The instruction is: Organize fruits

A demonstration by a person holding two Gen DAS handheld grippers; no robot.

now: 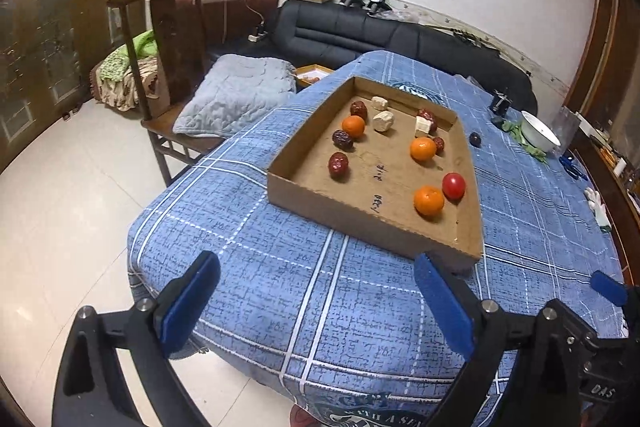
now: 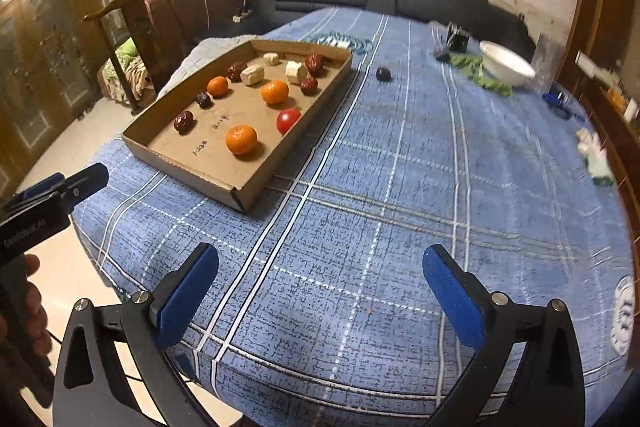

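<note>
Both left gripper (image 1: 316, 303) and right gripper (image 2: 320, 301) spread wide and empty over the blue tablecloth (image 2: 400, 187), short of the cardboard tray (image 1: 360, 227) of fruit.

Tray (image 1: 288, 183): plain brown cardboard, matt. Table cover (image 1: 280, 307): woven blue checked cloth, rough weave. Tomato (image 1: 453, 185): glossy, smooth skin. Red dates (image 1: 338, 164): wrinkled. Bowl (image 2: 505, 63): white, glazed. Chair (image 1: 160, 39): dark polished wood. Floor tiles (image 1: 60, 207): shiny.
</note>
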